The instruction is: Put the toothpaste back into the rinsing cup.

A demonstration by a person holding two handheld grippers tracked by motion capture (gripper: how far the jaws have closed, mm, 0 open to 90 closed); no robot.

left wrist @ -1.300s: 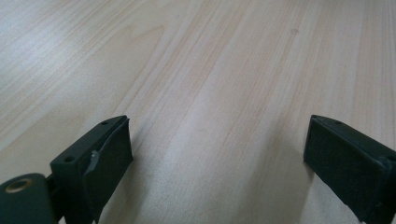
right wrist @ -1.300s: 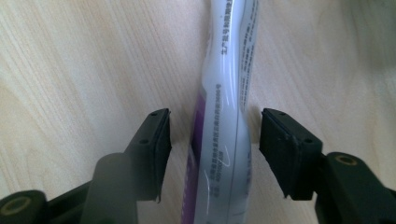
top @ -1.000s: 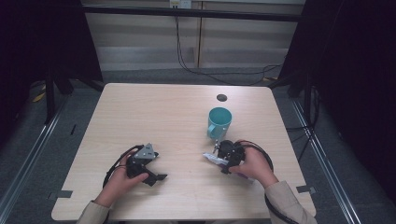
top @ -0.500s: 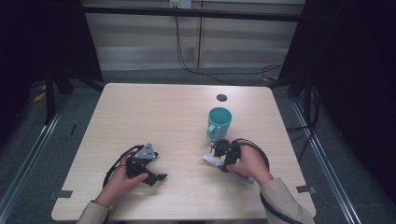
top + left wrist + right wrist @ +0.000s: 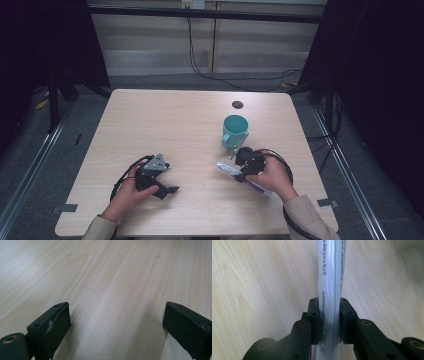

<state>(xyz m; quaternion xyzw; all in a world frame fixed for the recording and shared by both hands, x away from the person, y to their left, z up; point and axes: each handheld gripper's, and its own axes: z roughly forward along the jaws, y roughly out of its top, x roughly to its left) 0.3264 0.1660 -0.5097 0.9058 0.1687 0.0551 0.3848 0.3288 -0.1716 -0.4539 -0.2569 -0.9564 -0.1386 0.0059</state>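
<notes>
1. High view: right gripper (image 5: 243, 166) lower right, jaws just closed onto white tube (image 5: 226, 168) lying below teal mug (image 5: 235, 131); left gripper (image 5: 167, 187) lower left.
2. Left gripper view: jaws wide apart over bare table (image 5: 120, 277).
3. Right gripper view: jaws clamped on tube (image 5: 331, 285), centre frame.

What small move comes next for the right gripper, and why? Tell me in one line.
Probably a gentle lift. The right gripper has just closed its jaws on the white tube, pads pressed to both sides, while the tube lies flat on the table. The teal mug stands upright just beyond it, a likely place to carry the tube. The left gripper rests open.
</notes>
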